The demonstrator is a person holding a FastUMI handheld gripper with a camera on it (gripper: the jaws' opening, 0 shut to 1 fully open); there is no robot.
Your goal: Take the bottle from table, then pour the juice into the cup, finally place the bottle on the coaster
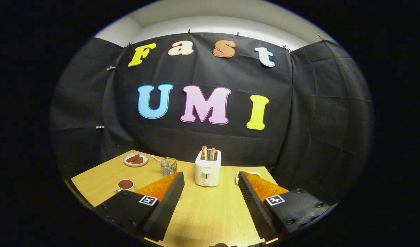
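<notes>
- Right now your gripper hangs above the wooden table with its fingers spread wide; they hold nothing, and bare tabletop shows between them.
- Straight ahead, beyond the gap between the fingers, a white toaster stands upright near the table's far edge, with two slices of toast sticking up out of its slots.
- Look past your left finger: a small clear glass container stands there, just beside a little wire basket — this may be the bottle you are after, though it is too small to tell for sure.
- Further left of that, toward the far corner, a round plate carries two dark reddish-brown pieces of food.
- Nearer you on the left, just beyond the body of the left finger, a white cup sits on the table with dark reddish liquid in it.
- Just behind the tip of your right finger a small white item peeks out — most of it is hidden by the finger, so you cannot tell what it is.
- Behind the table, black cloth forms the booth's wall on all sides.
</notes>
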